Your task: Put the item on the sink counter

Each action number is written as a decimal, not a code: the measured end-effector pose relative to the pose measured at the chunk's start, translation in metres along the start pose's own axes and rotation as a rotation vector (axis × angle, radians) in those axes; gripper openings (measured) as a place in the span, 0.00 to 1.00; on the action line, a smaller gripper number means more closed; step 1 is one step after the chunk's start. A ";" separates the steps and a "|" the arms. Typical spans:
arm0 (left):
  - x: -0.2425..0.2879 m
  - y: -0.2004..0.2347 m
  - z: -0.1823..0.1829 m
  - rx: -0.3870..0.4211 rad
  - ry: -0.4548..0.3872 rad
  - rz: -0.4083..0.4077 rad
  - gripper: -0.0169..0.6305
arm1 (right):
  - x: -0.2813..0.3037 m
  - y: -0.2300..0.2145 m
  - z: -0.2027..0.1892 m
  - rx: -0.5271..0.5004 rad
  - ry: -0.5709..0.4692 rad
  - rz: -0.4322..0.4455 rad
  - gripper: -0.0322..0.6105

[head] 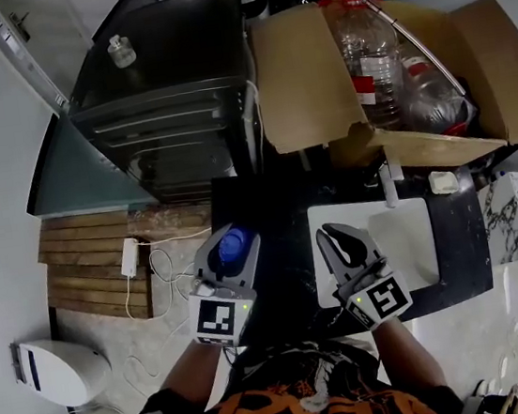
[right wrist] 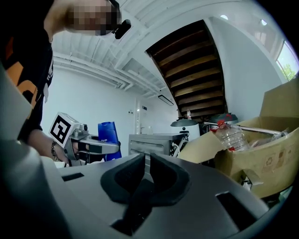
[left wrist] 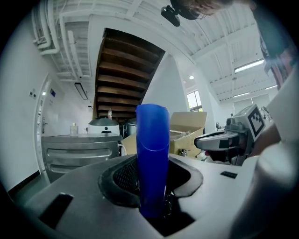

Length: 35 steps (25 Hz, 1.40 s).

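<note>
**Blue item grasped in the left jaws at the edge of the table**

The tall blue plastic item (left wrist: 152, 158) is clenched between the jaws of the left gripper (head: 229, 256) and is kept upright, its upper end rising well above the jaws. In the head view it is seen over the left edge of the black table (head: 269, 209), just beside the white rectangular sink basin (head: 417, 239) that is set into this table. Whether the item touches the table surface cannot be told.

The right gripper (head: 341, 238) is held over the left part of the basin. Its jaws are brought together, with only a thin slit left between them, and nothing is grasped there. The two grippers are near each other, side by side.

Behind the table, an open brown cardboard box (head: 304, 82) filled with clear plastic bottles (head: 366, 45) is seen. To its left a dark metal cabinet (head: 169, 99) is placed, and a small clear bottle (head: 121, 51) is standing on its top.
</note>
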<state>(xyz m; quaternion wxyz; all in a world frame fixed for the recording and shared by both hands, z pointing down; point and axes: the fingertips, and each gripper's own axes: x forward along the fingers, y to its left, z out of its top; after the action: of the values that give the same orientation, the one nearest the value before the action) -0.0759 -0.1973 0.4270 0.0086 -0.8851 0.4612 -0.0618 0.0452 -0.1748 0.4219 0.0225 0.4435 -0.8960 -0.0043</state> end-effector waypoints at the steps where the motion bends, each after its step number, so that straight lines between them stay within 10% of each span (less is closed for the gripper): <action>1: 0.004 0.003 -0.004 -0.002 0.003 0.005 0.27 | 0.004 -0.002 -0.007 -0.004 0.015 0.003 0.13; 35: 0.076 0.011 -0.138 -0.059 0.145 -0.001 0.27 | 0.075 -0.028 -0.136 0.098 0.269 0.014 0.12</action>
<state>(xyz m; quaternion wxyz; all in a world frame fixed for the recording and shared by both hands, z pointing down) -0.0581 -0.2600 0.5704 -0.0508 -0.8783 0.4620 -0.1122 0.0283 -0.2499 0.5597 0.1205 0.4344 -0.8871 0.0991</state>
